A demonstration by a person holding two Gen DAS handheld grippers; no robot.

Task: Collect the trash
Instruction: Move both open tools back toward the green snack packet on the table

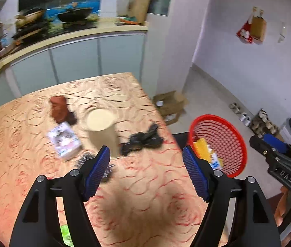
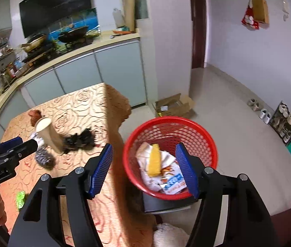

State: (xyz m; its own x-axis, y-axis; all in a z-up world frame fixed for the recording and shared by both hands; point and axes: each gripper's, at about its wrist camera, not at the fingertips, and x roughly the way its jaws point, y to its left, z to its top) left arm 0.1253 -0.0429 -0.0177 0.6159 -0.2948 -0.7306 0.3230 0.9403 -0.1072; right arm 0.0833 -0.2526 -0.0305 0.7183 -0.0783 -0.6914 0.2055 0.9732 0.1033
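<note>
My left gripper [image 1: 146, 154] is open and empty above the rose-patterned table [image 1: 145, 205]. On the table lie a paper cup [image 1: 102, 130], a black crumpled wrapper [image 1: 143, 141], a brown wrapper [image 1: 60, 111], a white-purple packet [image 1: 64, 140], a dark scrubby thing [image 2: 43, 157] and a green wrapper [image 2: 20, 199]. My right gripper [image 2: 143, 154] is open and empty, above the table edge and the red mesh basket [image 2: 205, 138]. The basket holds a yellow sponge [image 2: 154, 160] and white packets [image 2: 173, 182]. The basket also shows in the left wrist view [image 1: 227, 140].
The basket stands on a dark stool [image 2: 166, 203] beside the table. A kitchen counter [image 1: 63, 39] with pans runs behind. A cardboard box [image 2: 174, 105] lies on the floor, and shoes [image 2: 264, 113] line the right wall.
</note>
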